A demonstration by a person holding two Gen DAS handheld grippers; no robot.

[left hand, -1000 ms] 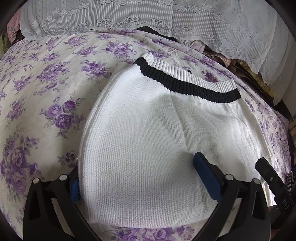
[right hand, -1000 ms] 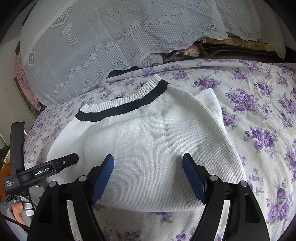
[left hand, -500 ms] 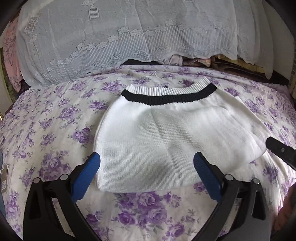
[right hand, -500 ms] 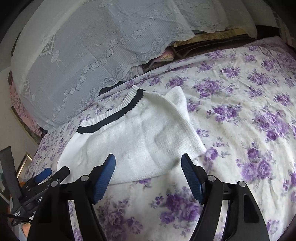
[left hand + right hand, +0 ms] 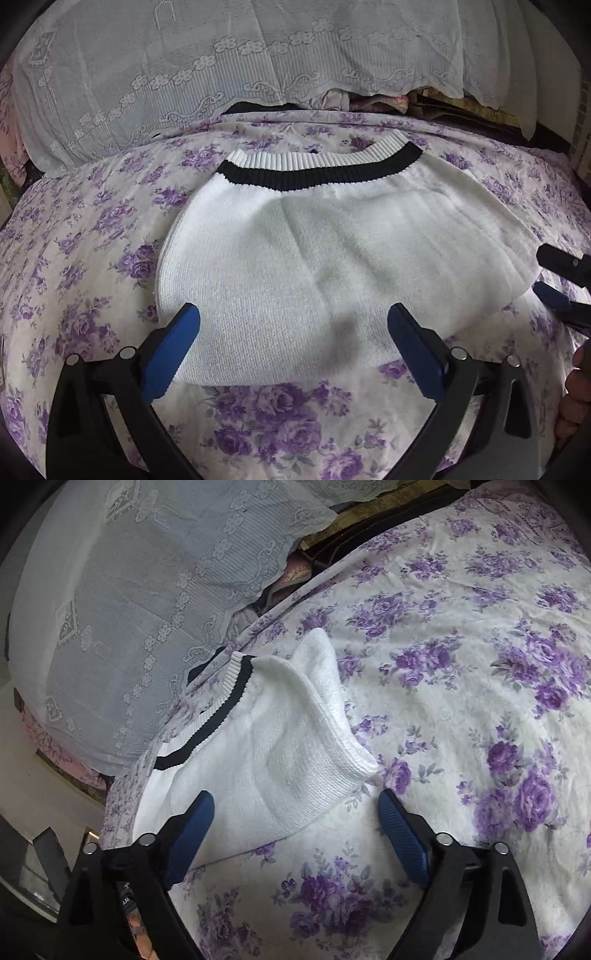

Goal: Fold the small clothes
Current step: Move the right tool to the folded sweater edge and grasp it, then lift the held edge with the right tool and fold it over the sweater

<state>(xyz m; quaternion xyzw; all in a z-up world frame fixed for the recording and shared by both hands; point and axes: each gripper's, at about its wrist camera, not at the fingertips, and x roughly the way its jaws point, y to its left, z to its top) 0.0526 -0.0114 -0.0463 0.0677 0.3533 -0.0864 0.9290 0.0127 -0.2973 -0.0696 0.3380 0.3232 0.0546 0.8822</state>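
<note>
**White knit, one piece, folded on the bed**

White knit sweater (image 5: 332, 258), count 1, lies folded flat on the purple-floral bedsheet (image 5: 92, 240), nearer the bed's far edge than its near edge. One black band (image 5: 317, 177) runs across it, just under the ribbed white hem at its far side. In the right wrist view one folded corner (image 5: 362, 764) of the sweater sticks out toward the open sheet.

Grippers: 2, both empty. Left gripper (image 5: 293, 332) has jaws spread wide over the sweater's near edge, blue pads (image 5: 173, 347) not clamping the fabric. Right gripper (image 5: 295, 819) also has jaws wide apart, holding nothing, one pad over the knit, the other over bare sheet beside the corner.

One white lace cover (image 5: 240, 66) draped over a pile along the bed's far edge. Mixed fabrics under it, count unclear.
</note>
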